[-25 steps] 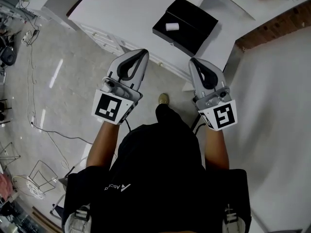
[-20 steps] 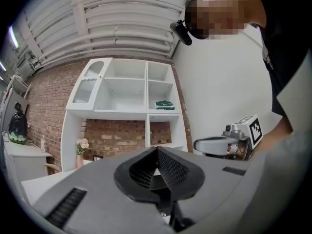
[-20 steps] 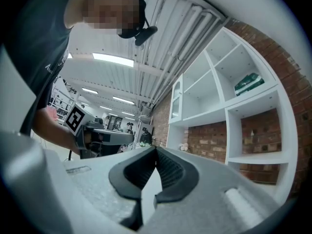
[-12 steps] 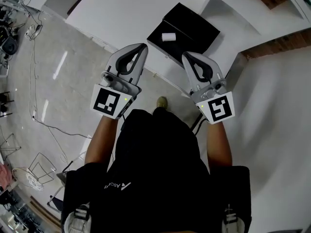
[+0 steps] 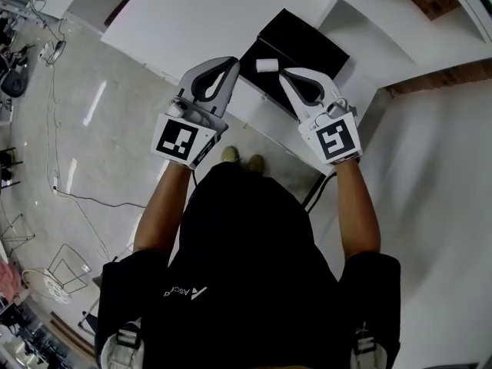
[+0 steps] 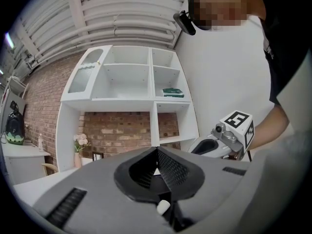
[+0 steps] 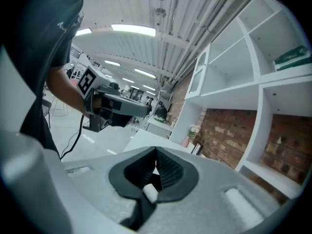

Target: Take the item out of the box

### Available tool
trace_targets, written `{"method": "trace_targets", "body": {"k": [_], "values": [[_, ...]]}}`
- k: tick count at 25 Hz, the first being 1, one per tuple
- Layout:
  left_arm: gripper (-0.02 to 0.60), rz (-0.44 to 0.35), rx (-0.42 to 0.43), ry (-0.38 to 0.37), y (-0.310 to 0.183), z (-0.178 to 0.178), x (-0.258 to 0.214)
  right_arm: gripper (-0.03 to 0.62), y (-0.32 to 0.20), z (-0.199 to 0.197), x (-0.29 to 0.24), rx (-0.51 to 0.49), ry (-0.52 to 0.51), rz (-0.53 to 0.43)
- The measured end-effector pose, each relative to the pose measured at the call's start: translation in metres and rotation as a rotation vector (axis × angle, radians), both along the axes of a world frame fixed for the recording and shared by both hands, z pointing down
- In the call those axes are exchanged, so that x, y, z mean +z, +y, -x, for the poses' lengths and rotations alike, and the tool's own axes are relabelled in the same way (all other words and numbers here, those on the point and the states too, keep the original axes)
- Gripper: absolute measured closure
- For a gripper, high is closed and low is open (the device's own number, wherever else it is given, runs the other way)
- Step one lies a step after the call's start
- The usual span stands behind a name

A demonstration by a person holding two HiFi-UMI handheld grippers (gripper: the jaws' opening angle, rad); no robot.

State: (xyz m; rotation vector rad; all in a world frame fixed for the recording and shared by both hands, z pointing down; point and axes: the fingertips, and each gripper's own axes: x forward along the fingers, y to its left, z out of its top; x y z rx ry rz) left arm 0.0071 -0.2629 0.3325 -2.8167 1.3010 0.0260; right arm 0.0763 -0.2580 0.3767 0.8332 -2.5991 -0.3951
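Both grippers have advanced to the tabletop's (image 5: 184, 14) near edge, left gripper (image 5: 231, 62) and right gripper (image 5: 284, 74) with fingers clenched on nothing. Just beyond, the small white roll (image 5: 265, 65) lies in the open black box (image 5: 311, 44). It is probably light and apt to roll, so pinch across its sides.

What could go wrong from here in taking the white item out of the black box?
1. The left gripper and right gripper both have their jaws together. Unless one opens first, it may only shove the white item around.
2. The black box sits near the edge of the table, so a push might slide it off.
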Motion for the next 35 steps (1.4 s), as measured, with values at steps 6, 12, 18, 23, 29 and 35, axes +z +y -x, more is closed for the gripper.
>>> {"method": "trace_targets", "body": {"k": [6,12,18,23,29,35], "values": [[0.583,0.028,0.022,-0.002,-0.025,0.003,0.019,0.532,-0.030,0.014,0.052,-0.070,0.248,0.027],[0.582,0.067,0.030,0.001,-0.036,0.017,0.036,0.476,-0.049,0.029,0.107,-0.168,0.487,0.098],[0.583,0.083,0.040,0.000,-0.044,0.031,0.048,0.442,-0.061,0.037,0.159,-0.255,0.684,0.183],[0.581,0.089,0.046,0.001,-0.048,0.034,0.056,0.413,-0.069,0.034,0.194,-0.290,0.813,0.242],[0.581,0.085,0.042,0.003,-0.055,0.042,0.066,0.393,-0.079,0.030,0.222,-0.282,0.908,0.280],[0.581,0.105,0.040,0.007,-0.058,0.044,0.074,0.388,-0.086,0.029,0.233,-0.281,0.961,0.259]]}}
